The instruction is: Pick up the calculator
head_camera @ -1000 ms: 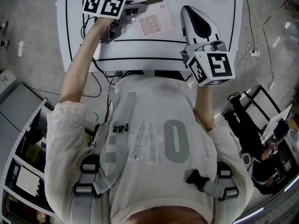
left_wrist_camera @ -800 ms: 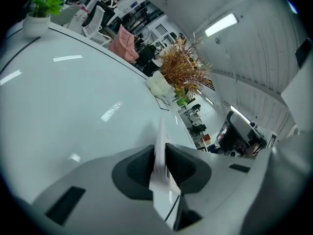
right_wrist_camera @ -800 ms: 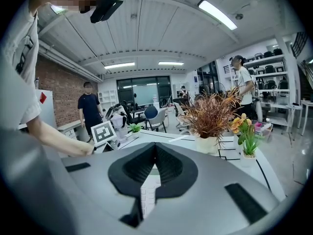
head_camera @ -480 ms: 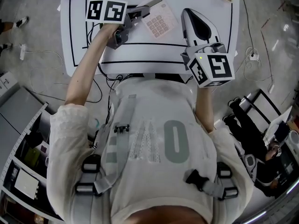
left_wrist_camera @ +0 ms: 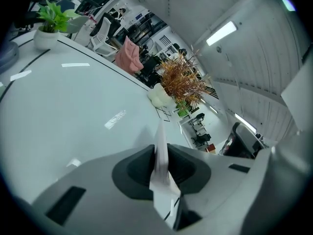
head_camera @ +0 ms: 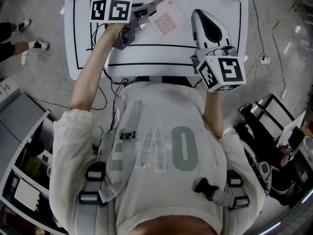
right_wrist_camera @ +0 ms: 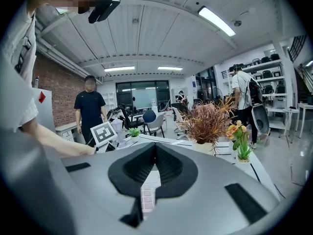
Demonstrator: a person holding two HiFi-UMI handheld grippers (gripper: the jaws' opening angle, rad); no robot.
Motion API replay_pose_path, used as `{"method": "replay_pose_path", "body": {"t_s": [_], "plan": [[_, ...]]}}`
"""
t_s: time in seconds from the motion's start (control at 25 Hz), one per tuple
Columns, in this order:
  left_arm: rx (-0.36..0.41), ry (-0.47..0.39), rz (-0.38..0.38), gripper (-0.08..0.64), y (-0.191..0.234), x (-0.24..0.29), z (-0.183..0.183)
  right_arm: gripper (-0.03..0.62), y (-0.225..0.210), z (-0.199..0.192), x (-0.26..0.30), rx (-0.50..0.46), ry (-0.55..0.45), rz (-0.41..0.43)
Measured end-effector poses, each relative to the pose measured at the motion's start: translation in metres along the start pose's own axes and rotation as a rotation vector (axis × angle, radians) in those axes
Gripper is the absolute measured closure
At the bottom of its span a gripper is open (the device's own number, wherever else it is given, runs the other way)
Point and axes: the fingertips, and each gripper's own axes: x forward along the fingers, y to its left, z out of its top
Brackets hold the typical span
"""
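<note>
Lifting now, with the grasp already made. Pinches the calculator [head_camera: 167,19] by one thin edge between the fingers of the left gripper [head_camera: 151,8], just drawn in onto that edge. Shows in the left gripper view as a white sliver [left_wrist_camera: 164,185] clamped between the two dark pads and running on past the fingertips. Carries it tilted, key face up, with most of the body out beyond the fingertips. Looks, from the head view, to be clear of the table [head_camera: 146,55] below the fingers, though hard to say by how much.

Holds the right gripper [head_camera: 199,16] well to the side of the left fingers, its own fingers pressed together on nothing. Points it toward the calculator, with a strip of pale keys [right_wrist_camera: 146,197] visible beyond and below its fingertips.

Calls next for a steady rise away from the table without loosening the pinch. Needs care: gripped by one edge only, with the weight out past the fingertips, so likely to droop or twist between the pads if swung quickly. Better to raise slowly and level the wrist a little. Could also open the right fingers and bring them under the free edge, beyond the left fingertips, for support.
</note>
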Motion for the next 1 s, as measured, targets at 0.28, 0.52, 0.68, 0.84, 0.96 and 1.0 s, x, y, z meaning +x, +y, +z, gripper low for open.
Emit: {"method": "replay_pose_path", "body": {"t_s": [0.28,0.52,0.68,0.84,0.96,1.0], "plan": [[0.094,-0.076,0.087,0.480,-0.006,0.000,0.032,0.588,-0.014,0.009,-0.001,-0.061,-0.010,-0.011],[0.410,-0.298,0.346,0.480,-0.047,-0.043,0.118,0.588,-0.022,0.043,0.004,-0.090,-0.077,-0.019],[0.608,-0.532,0.529,0.480,-0.094,-0.098,0.164,0.588,-0.022,0.069,0.005,-0.118,-0.132,-0.023],[0.768,-0.739,0.666,0.480,-0.149,-0.151,0.182,0.588,-0.026,0.096,0.002,-0.127,-0.197,-0.041],[0.870,-0.848,0.744,0.480,-0.188,-0.182,0.179,0.588,-0.028,0.115,-0.004,-0.141,-0.249,-0.056],[0.894,-0.878,0.765,0.482,-0.199,-0.191,0.176,0.588,-0.028,0.121,-0.007,-0.145,-0.267,-0.065]]}}
